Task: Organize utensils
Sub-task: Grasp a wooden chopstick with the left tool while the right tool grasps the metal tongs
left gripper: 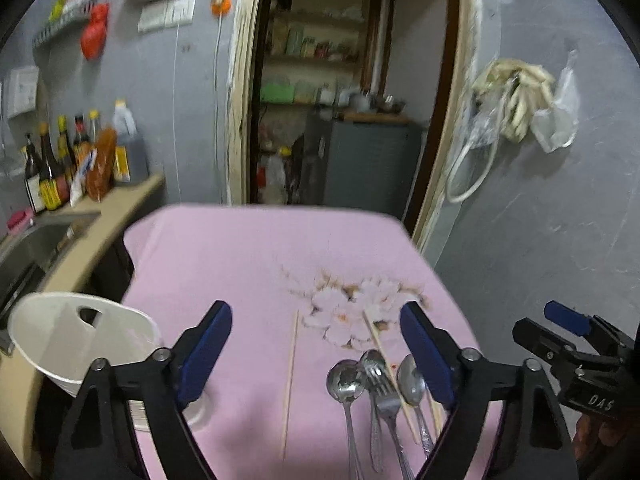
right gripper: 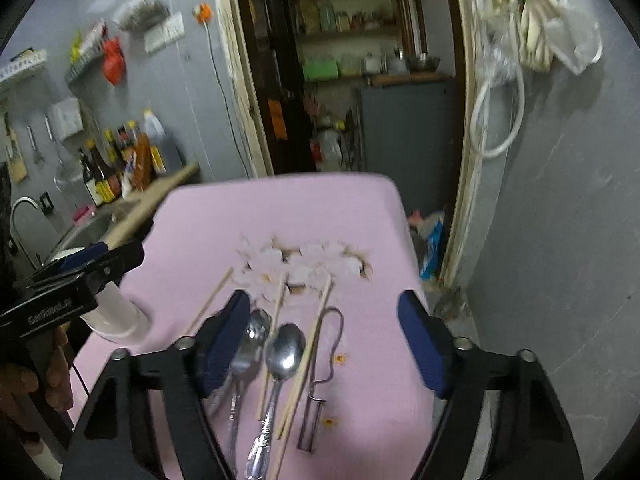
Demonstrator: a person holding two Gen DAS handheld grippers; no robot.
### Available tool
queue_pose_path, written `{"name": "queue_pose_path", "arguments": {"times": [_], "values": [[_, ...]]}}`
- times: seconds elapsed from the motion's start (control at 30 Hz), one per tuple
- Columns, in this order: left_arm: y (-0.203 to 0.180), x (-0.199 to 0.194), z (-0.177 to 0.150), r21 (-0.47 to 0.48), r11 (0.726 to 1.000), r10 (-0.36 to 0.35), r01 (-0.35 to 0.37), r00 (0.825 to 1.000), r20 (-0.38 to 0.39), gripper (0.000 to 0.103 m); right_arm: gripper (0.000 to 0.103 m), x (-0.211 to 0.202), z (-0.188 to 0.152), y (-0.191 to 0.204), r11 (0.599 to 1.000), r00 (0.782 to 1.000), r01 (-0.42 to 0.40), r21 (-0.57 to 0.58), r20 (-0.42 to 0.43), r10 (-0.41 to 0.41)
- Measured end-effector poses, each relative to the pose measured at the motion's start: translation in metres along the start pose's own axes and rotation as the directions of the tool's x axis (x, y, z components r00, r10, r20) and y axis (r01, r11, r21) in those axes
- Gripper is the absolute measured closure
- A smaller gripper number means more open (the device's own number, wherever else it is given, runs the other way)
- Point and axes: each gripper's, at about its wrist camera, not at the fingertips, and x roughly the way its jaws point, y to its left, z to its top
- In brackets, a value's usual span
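Lying on the pink-clothed bench (left gripper: pixel 224 264), spoons (right gripper: pixel 285 350), a fork (left gripper: pixel 380 380) and chopsticks (right gripper: pixel 308 356) sit below both grippers: left gripper (left gripper: pixel 316 354) and right gripper (right gripper: pixel 324 338) jaws apart, empty; white utensil holder (left gripper: pixel 80 336) at left.

Pink flower-printed tablecloth (left gripper: pixel 224 264), silver spoons (left gripper: pixel 346 380), white holder (left gripper: pixel 60 332)

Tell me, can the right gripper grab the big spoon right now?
Probably yes. The right gripper is open with the spoon lying between its fingers on the pink tablecloth. Chopsticks lie close beside it, though, so they might get pinched too.
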Motion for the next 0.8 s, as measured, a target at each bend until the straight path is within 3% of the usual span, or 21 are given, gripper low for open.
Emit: {"name": "queue_pose_path", "arguments": {"times": [0.27, 0.43, 0.8], "values": [[0.004, 0.076, -0.003, -0.059, 0.996, 0.054, -0.067, 0.978, -0.201, 0.047, 0.056, 0.072, -0.012, -0.008, 0.998, 0.983, 0.033, 0.045, -0.181, -0.024], [0.005, 0.119, -0.007, -0.058, 0.992, 0.088, -0.113, 0.940, -0.330, 0.060, 0.061, 0.108, -0.016, -0.006, 0.996, 0.968, 0.038, 0.084, -0.252, -0.016], [0.014, 0.159, -0.013, -0.075, 0.989, 0.080, -0.124, 0.898, -0.432, 0.075, 0.064, 0.145, -0.014, -0.001, 0.994, 0.956, 0.064, 0.088, -0.292, -0.035]]}}
